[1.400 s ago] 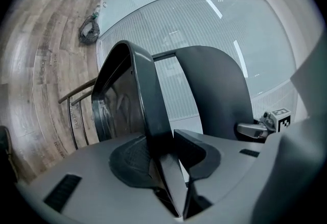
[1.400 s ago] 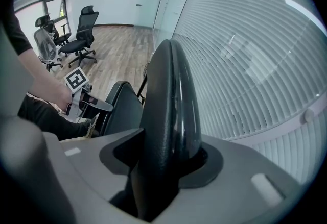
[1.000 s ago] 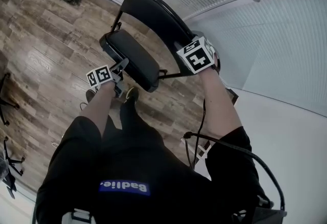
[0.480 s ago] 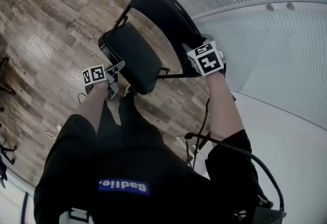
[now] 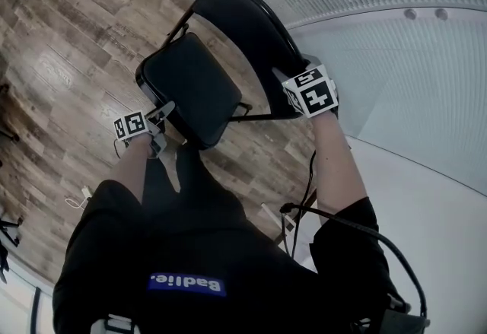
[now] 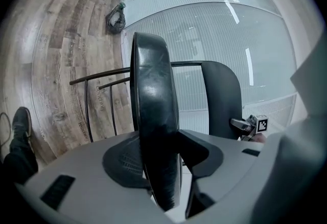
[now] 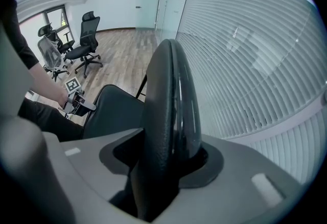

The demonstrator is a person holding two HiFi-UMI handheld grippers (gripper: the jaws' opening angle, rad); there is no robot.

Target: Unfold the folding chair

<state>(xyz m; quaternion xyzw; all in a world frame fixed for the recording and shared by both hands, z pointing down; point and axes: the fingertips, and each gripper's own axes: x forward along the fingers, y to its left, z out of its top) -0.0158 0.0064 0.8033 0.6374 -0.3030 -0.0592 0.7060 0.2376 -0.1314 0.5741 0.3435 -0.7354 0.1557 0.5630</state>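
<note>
Seat [image 5: 186,85] sank within left hand-held gripper's [image 5: 161,113] just-opening jaws; right hand-held gripper [image 5: 284,80] clamps backrest [image 5: 243,20].

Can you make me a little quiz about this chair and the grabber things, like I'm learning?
1. True or false: the right gripper is clamped on the chair's backrest.
2. The floor is: A carpet, B wooden planks, C grass.
3. Fill in: the seat is coloured ____.
Key: 1 true; 2 B; 3 black.
</note>
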